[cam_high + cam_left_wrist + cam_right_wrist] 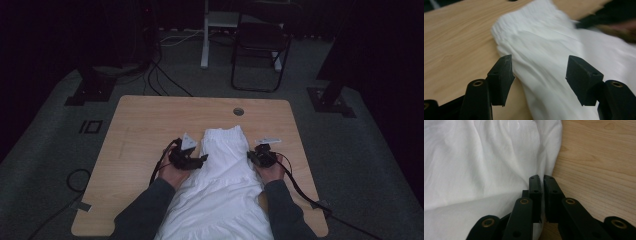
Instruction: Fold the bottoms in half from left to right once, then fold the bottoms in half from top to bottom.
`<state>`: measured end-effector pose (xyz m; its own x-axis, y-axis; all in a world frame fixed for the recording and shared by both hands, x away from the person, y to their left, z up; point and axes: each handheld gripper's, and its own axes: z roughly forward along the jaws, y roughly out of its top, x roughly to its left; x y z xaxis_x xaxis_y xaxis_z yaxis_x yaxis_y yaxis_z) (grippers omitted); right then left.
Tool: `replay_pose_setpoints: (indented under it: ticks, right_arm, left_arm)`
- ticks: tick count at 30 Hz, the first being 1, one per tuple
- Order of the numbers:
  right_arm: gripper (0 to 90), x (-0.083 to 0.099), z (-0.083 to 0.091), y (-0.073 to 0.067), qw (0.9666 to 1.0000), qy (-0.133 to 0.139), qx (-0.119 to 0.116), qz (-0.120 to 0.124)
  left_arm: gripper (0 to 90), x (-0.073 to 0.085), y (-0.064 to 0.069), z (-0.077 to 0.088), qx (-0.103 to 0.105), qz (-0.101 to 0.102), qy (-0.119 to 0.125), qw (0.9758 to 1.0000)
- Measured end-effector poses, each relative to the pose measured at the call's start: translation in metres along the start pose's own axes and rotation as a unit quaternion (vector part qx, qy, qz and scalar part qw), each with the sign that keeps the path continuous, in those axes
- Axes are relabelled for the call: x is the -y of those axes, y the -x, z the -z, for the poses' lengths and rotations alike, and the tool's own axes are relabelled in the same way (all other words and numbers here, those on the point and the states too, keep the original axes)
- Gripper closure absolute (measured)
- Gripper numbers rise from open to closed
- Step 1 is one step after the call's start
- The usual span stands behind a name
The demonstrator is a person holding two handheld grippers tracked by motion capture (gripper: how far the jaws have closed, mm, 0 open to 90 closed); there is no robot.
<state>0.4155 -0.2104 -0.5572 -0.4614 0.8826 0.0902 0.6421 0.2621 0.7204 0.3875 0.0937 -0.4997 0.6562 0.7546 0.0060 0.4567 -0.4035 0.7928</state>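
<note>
Right tongs pinch the white garment's edge; left tongs stand wide and empty.

The white garment (225, 175) lies mid-surface (140, 125), running back toward the person. The right tongs (541, 178) are closed narrow on its side hem, while the left tongs (539, 67) gape over the opposite edge without touching cloth. A one-sided pull now would likely skew or bunch the fabric (the thin hem could also slip free), and the left may close on air.
</note>
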Motion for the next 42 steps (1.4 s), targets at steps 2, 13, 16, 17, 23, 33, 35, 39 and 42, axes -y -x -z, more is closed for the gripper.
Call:
replay_pose_setpoints:
  ticks: [2,13,16,17,23,33,35,39,42]
  right_arm:
    - [85.1,0.001,0.0,0.001,1.0,0.003,-0.003,-0.005]
    - [85.4,0.003,0.0,0.002,0.9999,0.01,-0.006,-0.006]
    - [85.4,0.003,0.0,0.002,0.9999,0.012,-0.004,-0.006]
    - [85.4,0.003,0.0,0.001,0.9999,0.012,-0.004,-0.006]
    - [85.1,0.003,0.0,0.001,0.9999,0.012,-0.004,-0.007]
    - [38.0,-0.021,0.013,0.009,0.9975,0.057,-0.039,-0.017]
    - [32.6,-0.03,0.009,0.012,0.9966,0.046,-0.063,-0.026]
    - [22.4,-0.04,-0.009,0.014,0.9981,0.021,-0.057,-0.012]
    - [16.4,-0.043,-0.023,0.013,0.999,0.011,-0.044,0.0]
  left_arm:
    - [37.1,-0.004,-0.007,-0.02,-0.007,0.019,-0.012,0.9997]
    - [34.6,0.012,-0.018,-0.077,-0.03,0.029,-0.054,0.9977]
    - [34.7,0.014,-0.018,-0.077,-0.03,0.029,-0.045,0.9981]
    - [34.8,0.014,-0.018,-0.077,-0.031,0.028,-0.043,0.9982]
    - [36.2,0.014,-0.017,-0.077,-0.034,0.028,-0.042,0.9981]
    - [40.2,0.013,-0.016,-0.079,-0.03,0.027,-0.04,0.9984]
    - [40.2,0.012,-0.016,-0.079,-0.031,0.027,-0.041,0.9983]
    - [40.3,0.012,-0.016,-0.08,-0.032,0.027,-0.041,0.9983]
    - [40.2,0.012,-0.016,-0.08,-0.031,0.028,-0.041,0.9983]
